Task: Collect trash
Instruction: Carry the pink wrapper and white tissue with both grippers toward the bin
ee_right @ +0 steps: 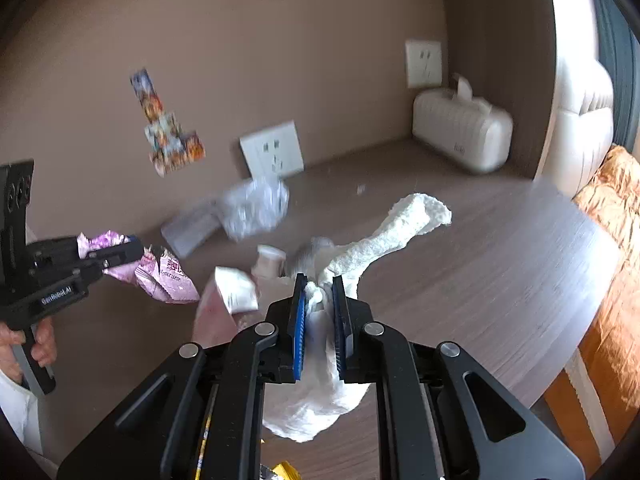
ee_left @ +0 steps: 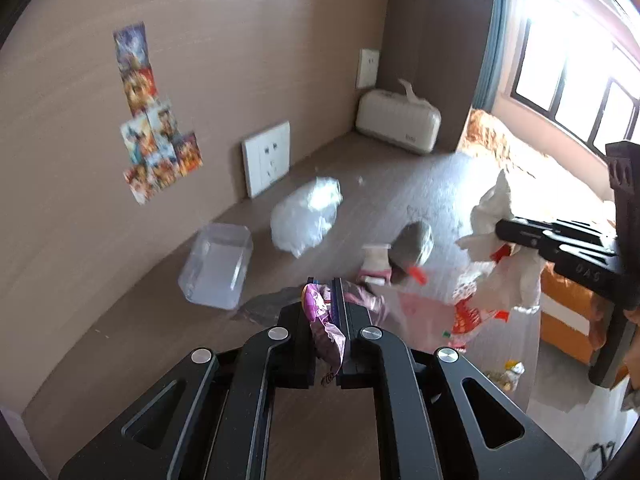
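Two grippers are holding trash above the brown desk [ee_right: 480, 248]: the left gripper [ee_left: 325, 280] is pinching a crumpled purple wrapper [ee_left: 318, 316] that is shiny and is hanging out on both sides of its narrow jaws. The right gripper [ee_right: 320, 278] is squeezing a white tissue [ee_right: 400, 228], soft and twisted, with one end sticking up and the other end drooping under the fingers.
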Motion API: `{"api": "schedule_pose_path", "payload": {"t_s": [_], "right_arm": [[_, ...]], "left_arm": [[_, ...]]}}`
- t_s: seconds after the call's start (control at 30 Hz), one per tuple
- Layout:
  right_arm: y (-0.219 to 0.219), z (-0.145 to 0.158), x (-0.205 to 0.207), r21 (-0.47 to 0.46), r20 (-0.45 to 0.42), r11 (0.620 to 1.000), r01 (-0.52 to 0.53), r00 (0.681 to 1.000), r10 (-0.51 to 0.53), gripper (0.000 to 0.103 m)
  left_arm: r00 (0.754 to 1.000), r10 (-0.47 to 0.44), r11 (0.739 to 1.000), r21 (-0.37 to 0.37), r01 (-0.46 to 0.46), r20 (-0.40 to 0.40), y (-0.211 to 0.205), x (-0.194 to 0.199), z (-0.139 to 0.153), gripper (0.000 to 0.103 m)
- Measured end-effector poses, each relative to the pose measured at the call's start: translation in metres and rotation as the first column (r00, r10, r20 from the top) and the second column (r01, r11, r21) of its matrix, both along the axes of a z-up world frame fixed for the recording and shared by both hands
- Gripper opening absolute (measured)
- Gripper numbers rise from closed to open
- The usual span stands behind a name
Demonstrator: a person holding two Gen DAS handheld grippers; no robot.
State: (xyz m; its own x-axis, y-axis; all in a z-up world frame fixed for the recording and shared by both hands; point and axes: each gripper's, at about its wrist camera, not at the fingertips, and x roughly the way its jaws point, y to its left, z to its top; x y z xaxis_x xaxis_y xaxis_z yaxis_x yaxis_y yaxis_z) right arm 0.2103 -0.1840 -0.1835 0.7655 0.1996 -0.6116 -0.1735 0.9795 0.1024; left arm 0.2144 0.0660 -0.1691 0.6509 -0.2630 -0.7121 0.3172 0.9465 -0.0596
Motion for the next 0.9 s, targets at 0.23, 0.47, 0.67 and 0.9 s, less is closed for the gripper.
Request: {"api": "schedule_pose_path", "payload": {"t_s": [0.23, 0.47, 0.67, 0.9], "right_arm": [[-0.008, 0.036, -0.012, -0.006, 0.085, 1.000, 0.002, 0.996, -0.002, 0.013], [-0.017, 0.054, -0.018, -0.018, 0.123, 1.000, 0.005, 0.992, -0.002, 0.013], [-0.026, 0.070, -0.028, -0.008, 0.146, 1.000, 0.007, 0.989, -0.005, 0.013], [-0.054, 0.086, -0.051, -0.014, 0.178, 0.998, 0.062, 0.982, -0.059, 0.013]], "left_arm": [[0.998, -0.003, 1.000, -0.011, 0.003, 0.058, -0.008, -0.013, 0.034, 0.006], [0.996, 0.003, 1.000, -0.017, -0.002, 0.092, -0.017, -0.020, 0.052, 0.006], [0.994, -0.013, 1.000, -0.020, 0.015, 0.106, -0.028, -0.026, 0.060, 0.006], [0.988, -0.094, 0.995, -0.023, 0.098, 0.124, -0.069, -0.025, 0.070, 0.006]]}}
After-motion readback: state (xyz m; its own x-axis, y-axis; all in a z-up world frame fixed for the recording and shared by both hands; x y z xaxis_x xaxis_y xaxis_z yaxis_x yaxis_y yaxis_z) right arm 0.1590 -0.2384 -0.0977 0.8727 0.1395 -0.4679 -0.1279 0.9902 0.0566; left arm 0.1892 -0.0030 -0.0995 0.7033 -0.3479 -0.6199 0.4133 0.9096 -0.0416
